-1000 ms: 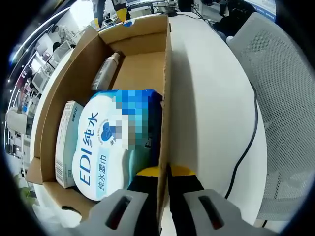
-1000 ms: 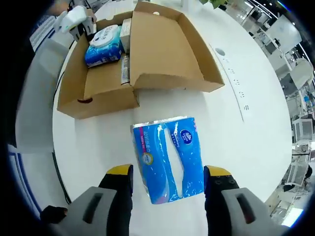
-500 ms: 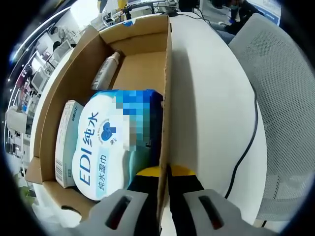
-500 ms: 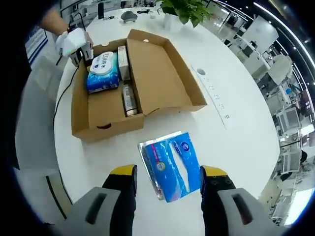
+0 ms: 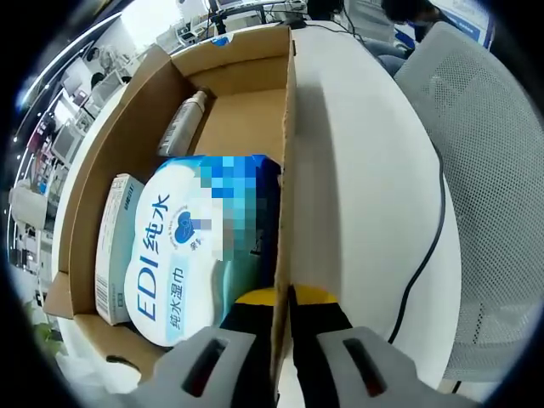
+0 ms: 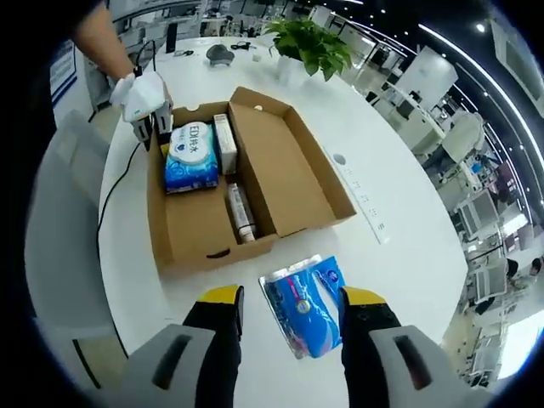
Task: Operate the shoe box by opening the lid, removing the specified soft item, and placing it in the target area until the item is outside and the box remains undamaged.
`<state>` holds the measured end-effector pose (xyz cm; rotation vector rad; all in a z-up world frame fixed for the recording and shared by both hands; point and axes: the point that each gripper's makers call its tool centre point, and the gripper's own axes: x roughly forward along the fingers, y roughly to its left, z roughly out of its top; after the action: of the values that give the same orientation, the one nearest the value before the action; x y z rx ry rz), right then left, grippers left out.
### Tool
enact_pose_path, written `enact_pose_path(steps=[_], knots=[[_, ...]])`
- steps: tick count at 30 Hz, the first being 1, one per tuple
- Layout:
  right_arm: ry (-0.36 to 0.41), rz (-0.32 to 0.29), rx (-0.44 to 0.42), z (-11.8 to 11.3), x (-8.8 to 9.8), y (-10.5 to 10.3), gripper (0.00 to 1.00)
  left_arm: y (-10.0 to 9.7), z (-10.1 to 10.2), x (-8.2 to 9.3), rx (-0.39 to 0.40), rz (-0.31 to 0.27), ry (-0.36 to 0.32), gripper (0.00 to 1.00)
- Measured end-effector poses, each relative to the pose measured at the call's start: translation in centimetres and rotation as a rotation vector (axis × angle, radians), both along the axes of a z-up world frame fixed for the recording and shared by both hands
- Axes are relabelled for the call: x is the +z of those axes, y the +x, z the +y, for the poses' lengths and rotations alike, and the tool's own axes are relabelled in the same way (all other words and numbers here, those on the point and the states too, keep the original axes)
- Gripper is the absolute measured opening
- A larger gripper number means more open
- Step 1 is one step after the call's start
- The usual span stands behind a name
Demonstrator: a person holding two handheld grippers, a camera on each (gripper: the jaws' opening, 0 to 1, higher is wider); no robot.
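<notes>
The brown shoe box (image 6: 194, 223) lies open on the white table, its lid (image 6: 293, 174) folded flat to the right. Inside are a blue wet-wipe pack (image 5: 183, 255), a slim white carton (image 5: 115, 238) and a silver bottle (image 5: 183, 123). My left gripper (image 5: 283, 299) is shut on the box's side wall (image 5: 287, 161); in the right gripper view this left gripper (image 6: 146, 119) sits at the box's far corner in a gloved hand. A blue soft tissue pack (image 6: 310, 308) lies on the table in front of the box. My right gripper (image 6: 291, 297) hovers open above it, not touching.
A grey mesh chair (image 5: 484, 170) stands by the table's edge, with a black cable (image 5: 433, 238) across the tabletop. A potted plant (image 6: 310, 47) stands at the far end, and a white power strip (image 6: 361, 208) lies right of the lid.
The right gripper has risen and drawn back from the tissue pack, which stays on the table and looks smaller. The left gripper keeps its hold on the box wall.
</notes>
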<state>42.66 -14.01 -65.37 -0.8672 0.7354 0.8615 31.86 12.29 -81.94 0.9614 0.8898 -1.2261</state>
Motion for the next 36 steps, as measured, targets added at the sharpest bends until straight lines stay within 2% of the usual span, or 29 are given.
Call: enact_pose_path(steps=[6,8,12,14,17,23,26,31,34,36], knots=[[0.0,-0.041,0.001,0.9,0.6,-1.9,0.45,-0.1,0.0,0.0,0.002,-0.001,0.0,0.02],[0.004,-0.044,-0.007,0.5,0.6,-1.8,0.45,0.0,0.0,0.0,0.001,0.0,0.001,0.02],[0.078,-0.012,-0.116,0.7,0.8,-2.5,0.45,0.0,0.0,0.0,0.0,-0.001,0.0,0.02],[0.093,-0.054,-0.093,1.0,1.3,-2.3,0.44,0.0,0.0,0.0,-0.001,-0.003,0.0,0.02],[0.077,-0.088,-0.105,0.8,1.9,-2.6,0.44,0.1,0.0,0.1,-0.002,-0.004,-0.001,0.02],[0.092,-0.105,-0.143,1.1,3.2,-3.3,0.42,0.2,0.0,0.1,-0.012,-0.008,0.001,0.02],[0.094,-0.12,-0.132,1.7,3.8,-4.1,0.42,0.2,0.0,0.2,-0.011,-0.008,0.001,0.02],[0.149,-0.129,-0.156,2.9,4.8,-4.8,0.42,0.3,0.0,0.2,-0.011,-0.008,0.001,0.02],[0.136,-0.149,-0.181,2.7,4.9,-5.1,0.41,0.3,0.0,0.3,-0.008,-0.009,0.001,0.02],[0.198,-0.144,-0.241,2.9,4.9,-5.3,0.41,0.3,0.0,0.3,-0.003,-0.005,0.0,0.02]])
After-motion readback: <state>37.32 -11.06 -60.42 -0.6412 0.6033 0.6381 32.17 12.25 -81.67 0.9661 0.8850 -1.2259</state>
